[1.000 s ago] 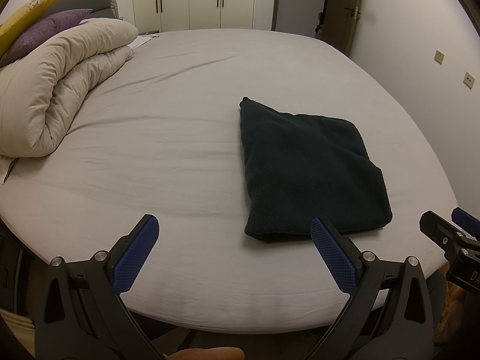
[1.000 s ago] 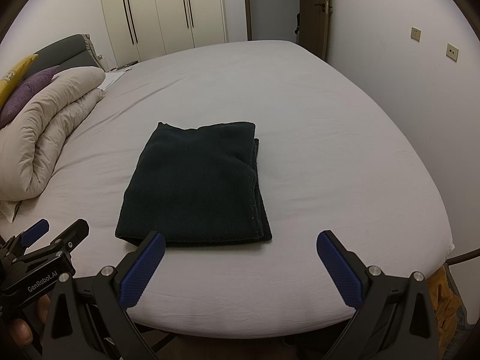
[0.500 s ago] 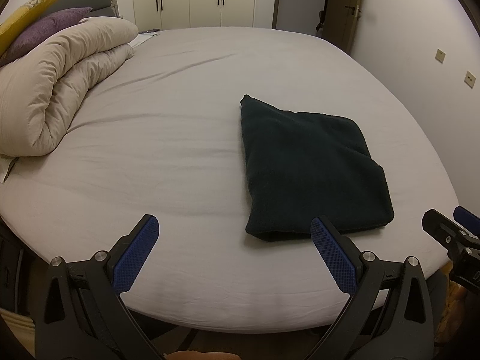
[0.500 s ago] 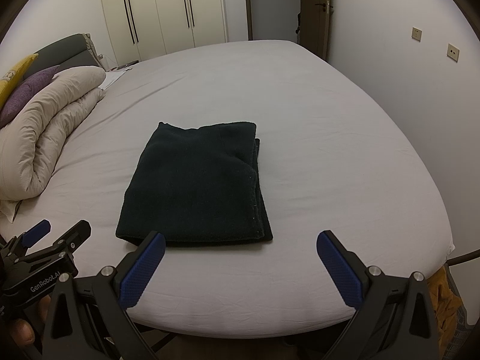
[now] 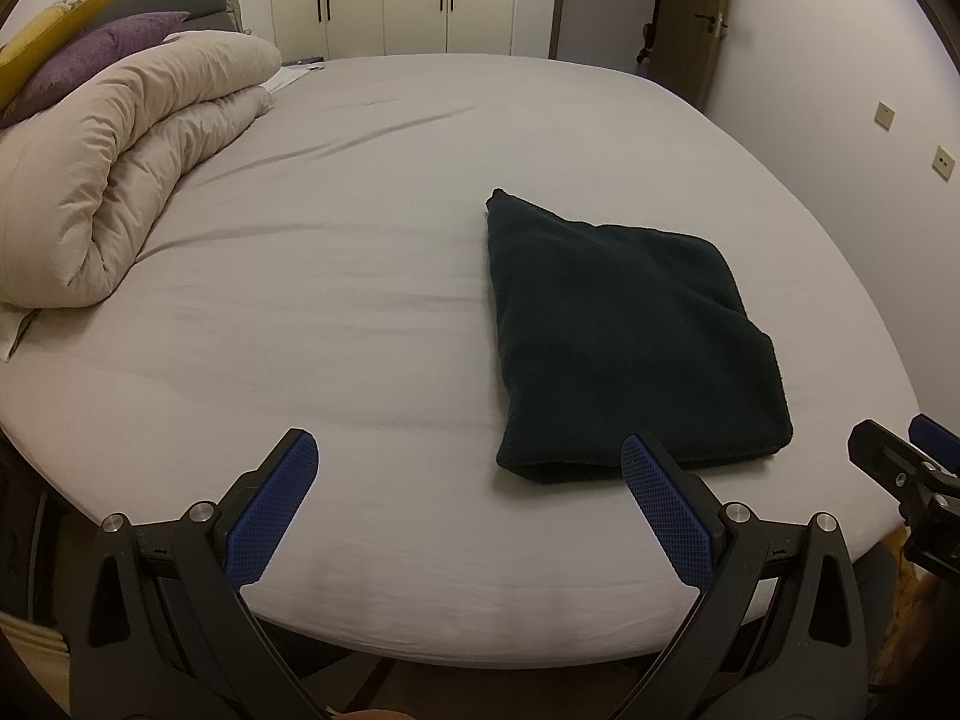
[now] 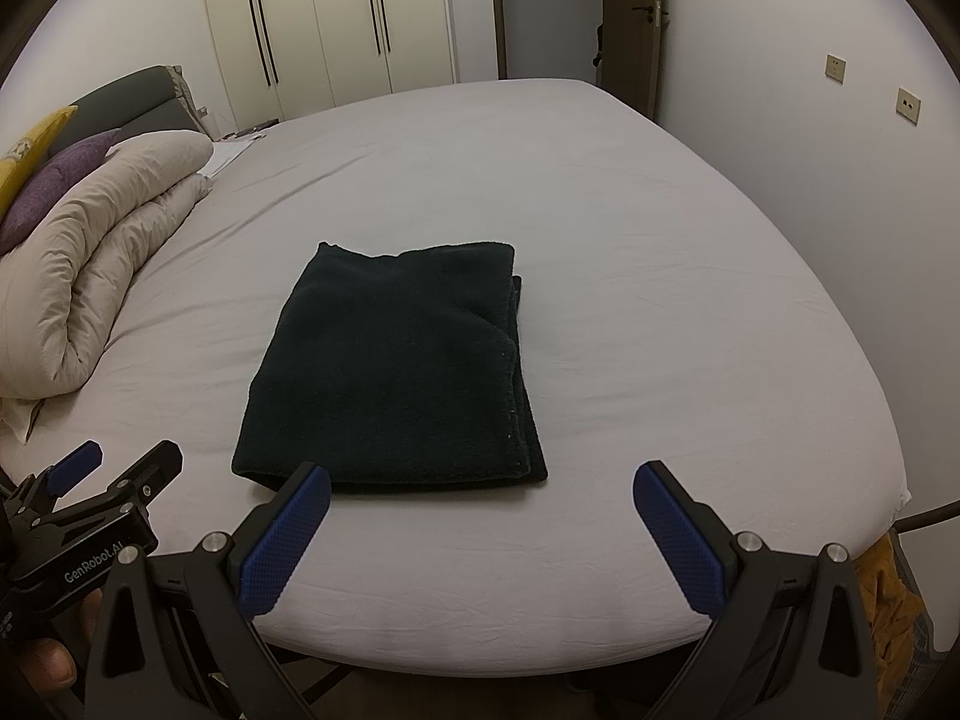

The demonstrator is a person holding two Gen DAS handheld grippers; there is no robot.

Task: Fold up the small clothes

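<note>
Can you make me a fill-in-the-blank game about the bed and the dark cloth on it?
1. The dark cloth lies on the bed already ____.
2. Both the left gripper and the right gripper have their jaws ____.
3. The rolled-up blanket is ____ in colour.
4. Against the headboard, behind the purple pillow, sits a ____ pillow.

Missing words: folded; open; beige; yellow
</note>
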